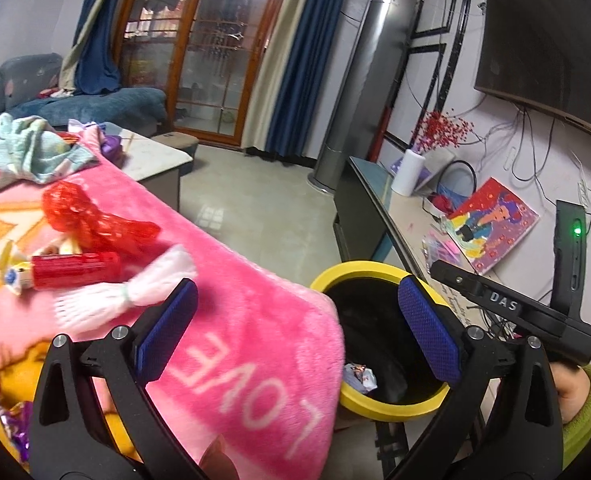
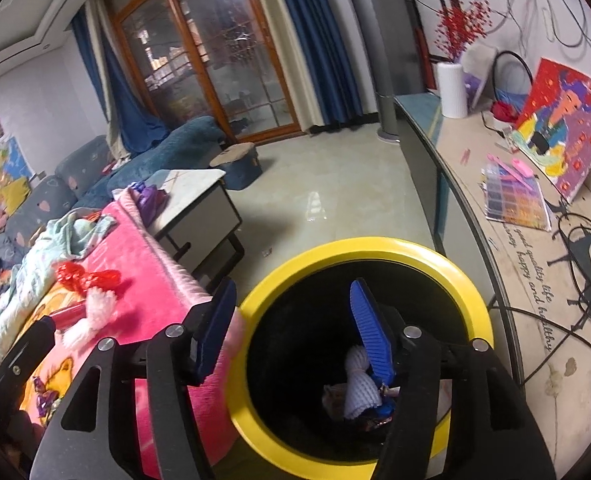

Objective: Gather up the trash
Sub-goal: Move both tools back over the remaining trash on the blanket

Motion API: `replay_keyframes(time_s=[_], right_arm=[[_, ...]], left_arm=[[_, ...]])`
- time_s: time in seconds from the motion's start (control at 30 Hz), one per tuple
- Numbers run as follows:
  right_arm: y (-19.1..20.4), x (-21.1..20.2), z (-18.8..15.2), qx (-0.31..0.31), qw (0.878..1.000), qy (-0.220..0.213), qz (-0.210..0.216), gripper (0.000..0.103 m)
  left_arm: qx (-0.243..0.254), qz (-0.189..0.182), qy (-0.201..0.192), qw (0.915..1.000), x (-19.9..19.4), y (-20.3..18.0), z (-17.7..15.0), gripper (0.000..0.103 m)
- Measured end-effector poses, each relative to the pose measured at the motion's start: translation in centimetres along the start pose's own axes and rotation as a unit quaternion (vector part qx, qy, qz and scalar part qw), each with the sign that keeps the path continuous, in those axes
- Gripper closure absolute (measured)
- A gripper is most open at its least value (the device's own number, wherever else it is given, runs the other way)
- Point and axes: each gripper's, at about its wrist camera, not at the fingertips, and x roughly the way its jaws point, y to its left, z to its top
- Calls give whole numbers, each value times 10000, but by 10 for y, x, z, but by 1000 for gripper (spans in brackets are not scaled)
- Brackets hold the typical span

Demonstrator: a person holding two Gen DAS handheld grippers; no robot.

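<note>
Above the yellow bin [image 2: 359, 252], right claw [image 2: 295, 320] and left claw [image 1: 295, 320], both spread, empty.

Both wrist views looked down and forward, close over the yellow bin [image 1: 379, 408] [image 2: 359, 252] beside the pink blanket's [image 1: 231, 320] [image 2: 143, 264] edge, which both shared.

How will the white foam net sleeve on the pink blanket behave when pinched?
The white foam net sleeve looks soft and open-meshed, so it will probably squash flat and flop. It seems light for its size. Lying on the plush pink blanket, it may snag rather than slide.
</note>
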Motion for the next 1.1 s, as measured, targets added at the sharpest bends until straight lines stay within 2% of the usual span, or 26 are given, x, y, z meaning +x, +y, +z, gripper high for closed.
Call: replay_keyframes(time_s=[0.5,1.1], right_arm=[[66,-18,-7,-709,9956,-34,605,40],[115,-21,-16,-1262,9868,61,1010,38]], left_arm=[[-307,512,-484,9970,-44,43,7,11],[-685,991,-692,9903,-83,93,2,11]])
